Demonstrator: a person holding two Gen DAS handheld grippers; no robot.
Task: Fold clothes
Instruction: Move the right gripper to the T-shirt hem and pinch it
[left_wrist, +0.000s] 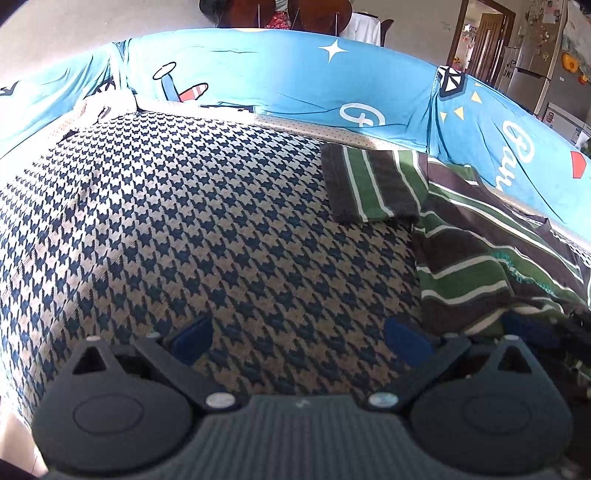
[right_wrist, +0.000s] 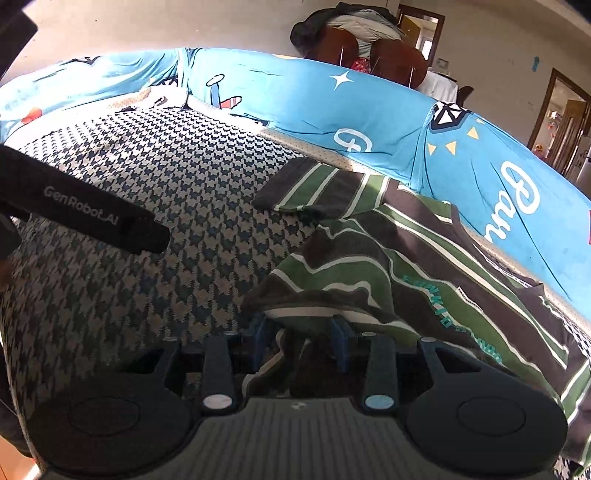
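The green-striped shirt (right_wrist: 406, 258) lies rumpled lengthwise along the couch's (right_wrist: 147, 177) back edge; right gripper (right_wrist: 301, 341) pinches its hem, left gripper (left_wrist: 299, 339) gapes wide.

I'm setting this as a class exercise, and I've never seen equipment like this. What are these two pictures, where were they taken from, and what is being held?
A person holds a two-finger gripper in each hand, each carrying a wide-angle camera. One picture looks along the left gripper, open over a checked cover. The other looks along the right gripper, pinching the edge of a striped shirt. One sleeve lies flat. A blue sheet stands behind.
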